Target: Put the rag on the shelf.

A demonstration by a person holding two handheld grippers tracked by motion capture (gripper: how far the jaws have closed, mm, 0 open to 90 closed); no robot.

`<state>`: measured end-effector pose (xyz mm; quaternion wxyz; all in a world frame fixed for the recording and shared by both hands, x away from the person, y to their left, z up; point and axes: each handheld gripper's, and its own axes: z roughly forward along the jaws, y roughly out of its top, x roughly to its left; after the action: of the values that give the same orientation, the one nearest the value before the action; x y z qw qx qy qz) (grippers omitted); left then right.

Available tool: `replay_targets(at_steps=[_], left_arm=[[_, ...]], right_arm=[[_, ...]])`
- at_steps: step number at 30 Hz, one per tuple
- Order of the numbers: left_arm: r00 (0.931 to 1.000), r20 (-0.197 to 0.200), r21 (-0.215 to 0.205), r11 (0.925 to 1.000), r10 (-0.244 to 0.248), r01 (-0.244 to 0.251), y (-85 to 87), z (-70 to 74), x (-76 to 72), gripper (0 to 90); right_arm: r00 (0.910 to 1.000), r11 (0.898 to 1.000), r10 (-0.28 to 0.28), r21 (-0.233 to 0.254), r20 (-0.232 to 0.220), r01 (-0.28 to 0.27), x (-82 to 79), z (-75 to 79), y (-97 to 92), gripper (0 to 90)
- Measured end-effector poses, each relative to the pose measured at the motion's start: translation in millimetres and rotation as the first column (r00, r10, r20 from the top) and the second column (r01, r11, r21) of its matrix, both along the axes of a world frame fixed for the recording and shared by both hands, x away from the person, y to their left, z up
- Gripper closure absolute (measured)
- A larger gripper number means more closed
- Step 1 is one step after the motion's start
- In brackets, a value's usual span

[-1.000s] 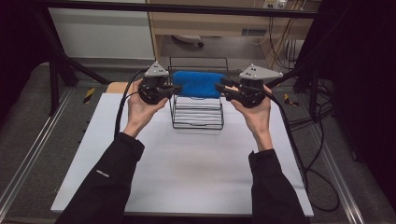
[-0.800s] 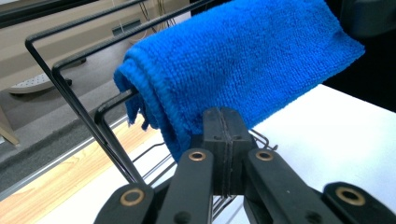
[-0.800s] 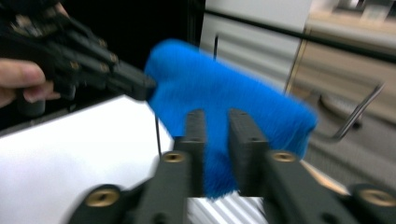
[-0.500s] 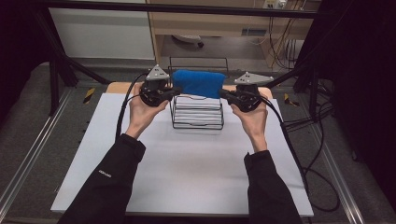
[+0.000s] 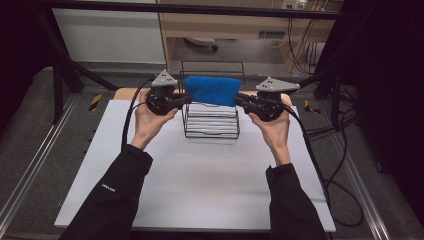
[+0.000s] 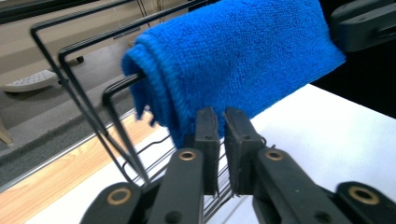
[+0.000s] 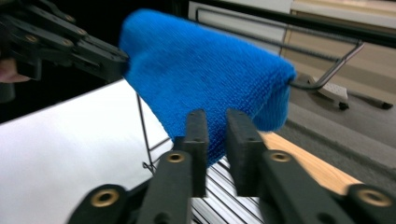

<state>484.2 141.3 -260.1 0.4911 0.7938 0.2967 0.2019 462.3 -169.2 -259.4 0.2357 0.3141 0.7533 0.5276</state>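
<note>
The blue towel [image 5: 213,90] hangs folded over a bar of the black wire rack [image 5: 211,116] at the far middle of the white worktop [image 5: 200,180]. The right gripper [image 5: 244,100] has eased in from the right since a second ago; the left gripper [image 5: 184,98] holds its side. Both sets of jaws stand slightly apart at the towel's lower edges, clamped on nothing. I'd judge the draping done, or a pinch coming.

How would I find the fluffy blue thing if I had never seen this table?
Look at the white table, toward its far edge in the middle, where a black wire rack stands. The blue towel is draped over the rack's top bar, between the left tongs and the right tongs. It is the one soft, bright blue thing among black metal and white.
</note>
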Motion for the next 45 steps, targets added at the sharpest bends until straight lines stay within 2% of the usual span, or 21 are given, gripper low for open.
replay_targets(at_steps=[2,3,6,8,12,13,16,19,21,23,27,32,33,35,37,38,40,41,42,43,45], left_arm=[[1.0,0.001,-0.003,1.0,0.003,-0.003,4.6,1.7,-3.2,74.6],[1.0,-0.002,0.0,1.0,0.002,-0.002,6.9,2.3,-4.9,74.6],[0.9999,-0.008,0.002,1.0,0.007,-0.007,14.4,1.4,-10.6,63.4],[0.9996,-0.028,0.003,1.0,0.004,-0.004,19.9,-1.1,-13.2,58.4],[0.9987,-0.046,0.021,0.9996,0.022,-0.021,30.4,-9.2,-18.8,47.6],[0.9984,-0.052,0.025,0.9995,0.021,-0.02,32.7,-11.7,-20.4,47.6],[0.9975,-0.063,0.055,0.9981,0.032,-0.028,40.6,-23.3,-27.9,36.9],[0.9966,-0.074,0.065,0.9974,0.036,-0.031,44.4,-29.3,-31.1,29.5],[0.9962,-0.078,0.072,0.9969,0.038,-0.032,48.7,-35.8,-34.9,27.9],[0.9957,-0.084,0.072,0.9968,0.04,-0.034,53.2,-42.8,-38.7,21.0],[0.9947,-0.092,0.075,0.9964,0.046,-0.039,62.8,-57.7,-47.0,15.7],[0.9931,-0.107,0.066,0.997,0.047,-0.04,72.0,-75.0,-57.6,8.1],[0.9928,-0.11,0.063,0.9972,0.048,-0.042,73.7,-78.5,-60.1,6.9],[0.9923,-0.113,0.067,0.9968,0.05,-0.043,76.9,-85.8,-65.0,6.6],[0.9922,-0.112,0.067,0.9966,0.055,-0.047,80.5,-93.4,-69.9,6.0],[0.9917,-0.116,0.067,0.9966,0.055,-0.047,82.2,-97.5,-72.2,6.0],[0.9914,-0.116,0.072,0.996,0.06,-0.052,85.9,-106.1,-76.6,6.0],[0.9905,-0.122,0.071,0.996,0.063,-0.055,87.8,-110.6,-78.4,6.0],[0.9898,-0.126,0.071,0.9958,0.066,-0.058,89.3,-113.8,-79.7,6.0],[0.9891,-0.13,0.073,0.9956,0.069,-0.06,92.0,-118.8,-81.7,6.1],[0.988,-0.135,0.07,0.9954,0.074,-0.065,96.5,-126.3,-84.9,6.1]], right_arm=[[1.0,1.0,0.0,0.002,0.006,0.0,-7.4,5.5,-3.8,65.3],[1.0,1.0,0.0,0.002,0.006,0.0,-7.4,5.5,-3.8,65.3],[1.0,1.0,-0.004,0.011,-0.002,0.005,-14.5,9.0,-10.1,53.1],[0.9999,1.0,-0.005,0.018,-0.011,0.006,-16.7,8.5,-13.1,46.6],[0.9993,1.0,-0.014,0.02,-0.034,0.014,-19.9,3.6,-17.1,33.7],[0.9993,1.0,-0.014,0.02,-0.034,0.014,-19.9,3.6,-17.1,33.7],[0.9989,1.0,-0.026,-0.002,-0.038,0.026,-22.4,-3.3,-20.6,20.3],[0.9986,1.0,-0.025,-0.005,-0.047,0.024,-23.5,-9.1,-23.3,16.0],[0.9987,1.0,-0.024,-0.009,-0.046,0.023,-24.3,-11.0,-24.2,14.6],[0.9983,0.999,-0.034,-0.018,-0.047,0.033,-27.5,-16.8,-26.6,10.5],[0.9978,0.999,-0.026,-0.02,-0.06,0.025,-31.0,-24.3,-29.3,8.0],[0.9947,1.0,-0.02,-0.008,-0.101,0.02,-37.3,-45.4,-32.7,5.0],[0.9926,1.0,-0.017,-0.016,-0.121,0.015,-40.3,-56.2,-33.8,4.0],[0.9924,1.0,-0.017,-0.02,-0.122,0.015,-41.3,-60.0,-34.4,3.7],[0.9912,1.0,-0.012,-0.017,-0.132,0.01,-45.1,-71.5,-36.1,3.2],[0.9886,1.0,-0.01,-0.016,-0.15,0.008,-48.1,-82.5,-38.1,2.9],[0.9873,1.0,-0.009,-0.022,-0.158,0.005,-49.2,-86.5,-39.2,2.5],[0.9837,0.999,-0.016,-0.04,-0.179,0.009,-51.8,-98.3,-42.3,1.8],[0.9837,0.999,-0.016,-0.04,-0.179,0.009,-51.8,-98.3,-42.3,1.8],[0.9797,0.999,-0.021,-0.047,-0.199,0.012,-54.5,-107.6,-45.9,1.7],[0.9791,0.999,-0.022,-0.049,-0.202,0.012,-55.3,-111.0,-47.4,1.7]])
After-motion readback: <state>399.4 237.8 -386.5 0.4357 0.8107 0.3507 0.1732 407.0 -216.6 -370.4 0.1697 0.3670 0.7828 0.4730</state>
